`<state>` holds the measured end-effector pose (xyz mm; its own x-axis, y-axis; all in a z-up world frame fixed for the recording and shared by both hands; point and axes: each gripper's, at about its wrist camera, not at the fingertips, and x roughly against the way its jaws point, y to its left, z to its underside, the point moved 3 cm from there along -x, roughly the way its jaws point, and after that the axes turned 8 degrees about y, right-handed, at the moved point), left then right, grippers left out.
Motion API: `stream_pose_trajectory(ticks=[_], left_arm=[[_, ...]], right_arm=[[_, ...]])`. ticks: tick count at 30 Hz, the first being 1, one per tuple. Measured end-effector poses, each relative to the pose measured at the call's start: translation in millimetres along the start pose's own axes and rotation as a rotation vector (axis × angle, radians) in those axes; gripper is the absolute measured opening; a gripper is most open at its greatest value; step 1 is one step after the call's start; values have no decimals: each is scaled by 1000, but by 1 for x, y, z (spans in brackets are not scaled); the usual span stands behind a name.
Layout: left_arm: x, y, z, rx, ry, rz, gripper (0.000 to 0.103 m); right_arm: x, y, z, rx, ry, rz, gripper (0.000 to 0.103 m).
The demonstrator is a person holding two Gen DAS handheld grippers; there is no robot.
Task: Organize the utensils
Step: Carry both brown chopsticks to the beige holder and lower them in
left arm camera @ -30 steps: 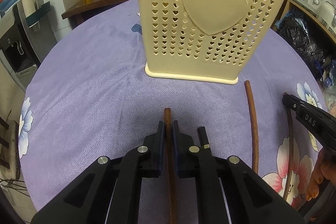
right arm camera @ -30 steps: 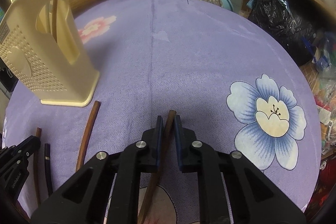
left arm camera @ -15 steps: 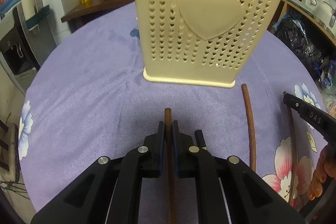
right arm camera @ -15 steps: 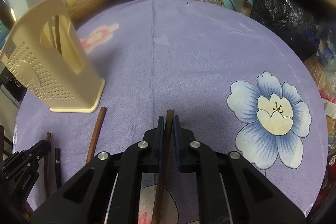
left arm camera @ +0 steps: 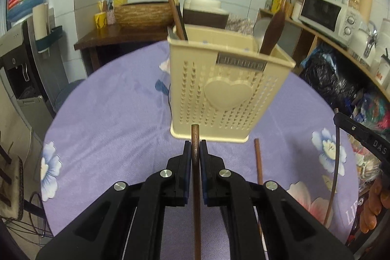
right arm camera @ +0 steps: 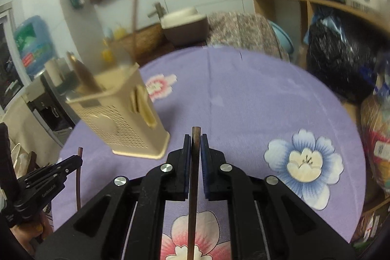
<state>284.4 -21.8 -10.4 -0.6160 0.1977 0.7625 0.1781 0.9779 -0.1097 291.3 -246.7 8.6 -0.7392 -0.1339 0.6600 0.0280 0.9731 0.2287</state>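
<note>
Chopsticks: your left gripper (left arm camera: 195,150) is clenched on one brown chopstick (left arm camera: 195,162), and your right gripper (right arm camera: 195,148) is clenched on another brown chopstick (right arm camera: 194,162); each stick runs back between the fingers and pokes out just past the tips.
Loose chopstick: a third brown stick (left arm camera: 258,162) lies on the cloth just right of your left gripper, its far end near the holder's base.
Around you: a purple flowered tablecloth (left arm camera: 109,113) covers the round table; nothing lies between your left gripper and the holder straight ahead.
Holder: the cream utensil holder (left arm camera: 226,94), perforated and with a raised heart on its face, stands upright ahead of your left gripper and ahead-left of your right one.
Holder contents: a brown stick (left arm camera: 171,6) leans out of its left end, and a dark wooden utensil (left arm camera: 274,28) stands at its right end.
Left view only: the heart face, the label strip and your right gripper at the right edge.
Right view only: the holder's narrow side with its slot, a blue flower print (right arm camera: 304,162) to your right, and your left gripper at the lower left, blurred.
</note>
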Motion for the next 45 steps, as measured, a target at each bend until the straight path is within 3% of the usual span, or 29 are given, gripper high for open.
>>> stream_pose_trajectory(ticks=[13, 27, 45], left_arm=[[65, 3, -27, 5, -167, 28, 8], [83, 6, -37, 1, -221, 23, 8], [88, 11, -43, 17, -231, 37, 8]], right_arm=[[82, 42, -24, 153, -156, -82, 8], [89, 54, -32, 201, -163, -77, 8], [96, 58, -38, 218, -180, -90, 8]])
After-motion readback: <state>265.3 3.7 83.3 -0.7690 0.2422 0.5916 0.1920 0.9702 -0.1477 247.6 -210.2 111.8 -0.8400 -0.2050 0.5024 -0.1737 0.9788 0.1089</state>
